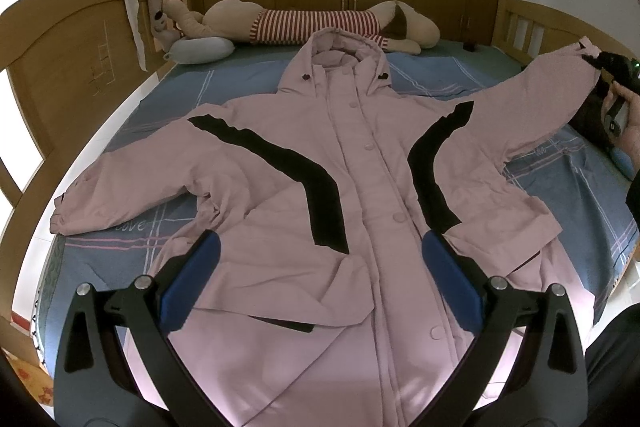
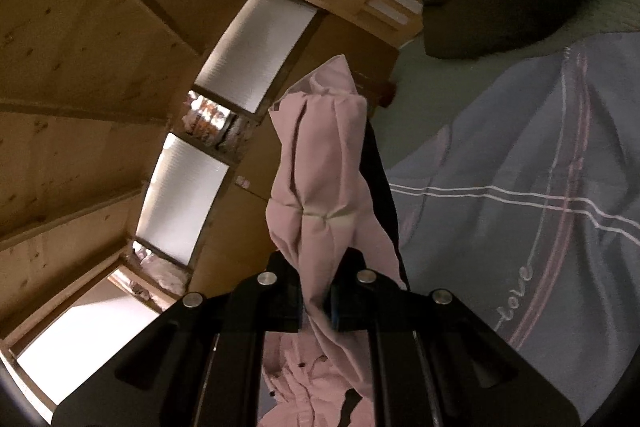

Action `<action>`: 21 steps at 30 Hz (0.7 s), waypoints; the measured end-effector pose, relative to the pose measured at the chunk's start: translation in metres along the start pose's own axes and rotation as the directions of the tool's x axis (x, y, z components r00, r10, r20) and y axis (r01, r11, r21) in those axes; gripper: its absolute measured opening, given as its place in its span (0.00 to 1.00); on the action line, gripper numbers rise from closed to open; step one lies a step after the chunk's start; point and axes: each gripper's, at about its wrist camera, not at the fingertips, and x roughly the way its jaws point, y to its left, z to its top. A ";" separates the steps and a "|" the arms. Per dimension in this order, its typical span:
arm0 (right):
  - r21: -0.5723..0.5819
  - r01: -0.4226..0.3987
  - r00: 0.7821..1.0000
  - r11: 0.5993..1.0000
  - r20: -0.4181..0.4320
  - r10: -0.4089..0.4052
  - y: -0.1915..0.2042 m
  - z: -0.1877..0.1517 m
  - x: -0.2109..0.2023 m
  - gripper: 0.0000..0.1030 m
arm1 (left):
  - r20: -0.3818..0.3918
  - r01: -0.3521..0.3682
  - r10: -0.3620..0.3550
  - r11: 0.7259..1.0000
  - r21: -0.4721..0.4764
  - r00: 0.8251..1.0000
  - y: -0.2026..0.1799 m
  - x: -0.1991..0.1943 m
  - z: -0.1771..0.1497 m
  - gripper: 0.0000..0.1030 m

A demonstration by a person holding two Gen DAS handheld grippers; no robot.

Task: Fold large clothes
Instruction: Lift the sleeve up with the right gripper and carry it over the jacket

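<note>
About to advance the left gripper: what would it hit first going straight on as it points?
Probably the pink coat, around its buttoned front, spread on the bed just beyond the open left gripper; depth is uncertain.

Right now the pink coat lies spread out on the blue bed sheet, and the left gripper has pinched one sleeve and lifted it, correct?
Not quite: it is the right gripper that pinches the lifted sleeve, as the right wrist view shows. The left gripper is open over the pink coat, which lies spread on the blue bed sheet.
</note>
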 end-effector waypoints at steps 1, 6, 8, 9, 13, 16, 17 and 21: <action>-0.002 -0.005 1.000 1.000 -0.001 0.005 0.003 -0.001 0.000 0.09 | 0.001 0.001 -0.001 1.000 0.000 1.000 0.000 0.000 0.000 0.98; -0.007 -0.049 0.999 0.999 -0.014 0.049 0.020 -0.006 0.001 0.09 | 0.004 0.000 0.000 1.000 -0.001 1.000 -0.001 0.000 0.001 0.98; -0.006 -0.062 0.998 0.998 -0.017 0.062 0.025 -0.008 0.001 0.09 | 0.003 -0.002 0.002 1.000 0.002 1.000 -0.001 0.000 0.000 0.98; -0.001 -0.073 0.997 0.997 -0.019 0.073 0.028 -0.009 0.001 0.09 | 0.005 -0.005 0.005 1.000 0.004 1.000 -0.001 0.000 0.000 0.98; -0.019 -0.108 0.994 0.994 -0.029 0.107 0.048 -0.015 0.005 0.09 | 0.005 -0.004 0.004 1.000 0.006 1.000 -0.001 -0.001 -0.001 0.98; -0.035 -0.136 0.990 0.990 -0.044 0.135 0.063 -0.022 0.007 0.09 | 0.011 -0.008 0.008 1.000 0.010 1.000 -0.002 -0.002 0.000 0.98; -0.042 -0.146 0.988 0.988 -0.050 0.144 0.068 -0.025 0.008 0.09 | 0.012 -0.007 0.007 1.000 0.009 1.000 -0.001 -0.002 0.000 0.98; -0.070 -0.180 0.982 0.981 -0.074 0.175 0.090 -0.035 0.011 0.09 | 0.013 -0.003 0.003 1.000 0.005 1.000 0.001 -0.003 0.000 0.98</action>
